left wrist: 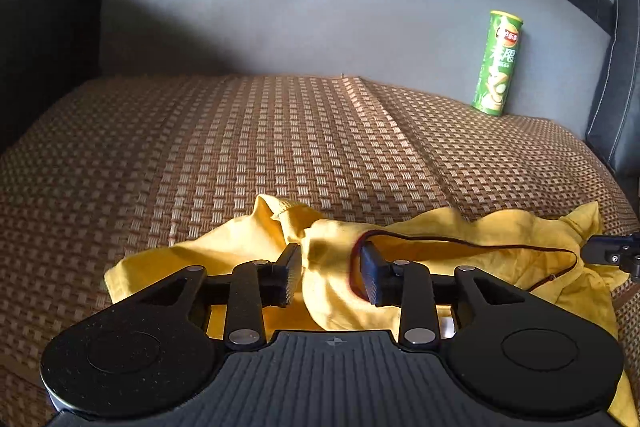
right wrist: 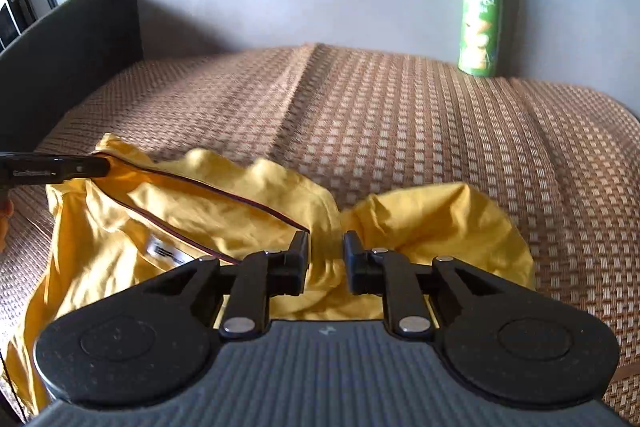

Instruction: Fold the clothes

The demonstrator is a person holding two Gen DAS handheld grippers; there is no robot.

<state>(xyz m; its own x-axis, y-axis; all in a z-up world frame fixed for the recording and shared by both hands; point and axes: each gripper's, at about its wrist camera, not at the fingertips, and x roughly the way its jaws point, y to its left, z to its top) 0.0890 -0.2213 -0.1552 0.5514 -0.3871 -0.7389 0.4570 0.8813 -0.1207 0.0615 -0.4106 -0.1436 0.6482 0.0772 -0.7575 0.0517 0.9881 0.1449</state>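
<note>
The left gripper (left wrist: 330, 277) stands with its jaws apart over a bunched ridge of the yellow shirt (left wrist: 432, 247), fabric between the pads but not pinched. The right gripper (right wrist: 326, 269) is likewise released, a fold of cloth rising in its gap. Only the right wrist view shows the white neck label (right wrist: 164, 251) inside the dark-trimmed collar; only the left shows the small sleeve hem. Beyond, a green crisp can (left wrist: 497, 63) stands upright against the grey backrest (left wrist: 320, 7). The shirt lies crumpled at the near edge of the woven brown seat mat (left wrist: 240, 147).
</note>
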